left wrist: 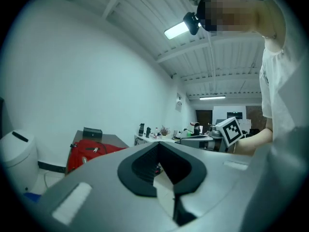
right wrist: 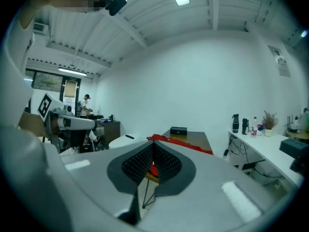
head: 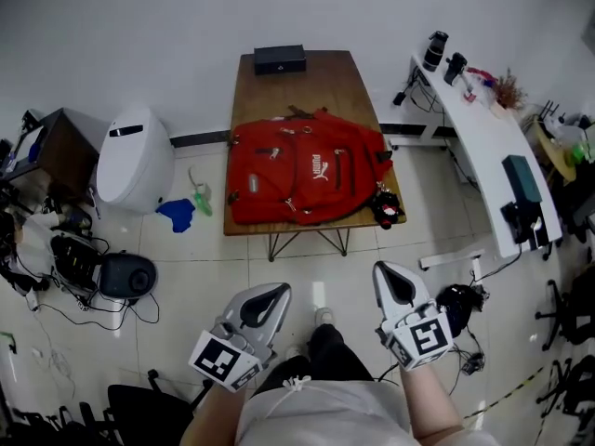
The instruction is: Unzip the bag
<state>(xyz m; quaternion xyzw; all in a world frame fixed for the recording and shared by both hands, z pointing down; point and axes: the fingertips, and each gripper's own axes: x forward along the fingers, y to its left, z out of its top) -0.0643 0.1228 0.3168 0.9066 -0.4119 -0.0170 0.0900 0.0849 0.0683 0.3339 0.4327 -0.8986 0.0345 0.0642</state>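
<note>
A red backpack (head: 307,167) lies flat on a small wooden table (head: 307,86), its front with white lettering facing up. Both grippers hang low near the person's body, well short of the table. My left gripper (head: 277,291) points toward the table with its jaws together and nothing between them. My right gripper (head: 385,269) is likewise shut and empty. The left gripper view has the backpack (left wrist: 89,151) far off past the jaw tips (left wrist: 158,144). In the right gripper view the backpack (right wrist: 186,145) lies beyond the closed tips (right wrist: 153,144).
A black box (head: 280,59) sits at the table's far end. A white rounded appliance (head: 135,156) stands left of the table, with a blue cloth (head: 177,214) and cabled gear (head: 125,275) on the floor. A long white desk (head: 483,128) runs along the right.
</note>
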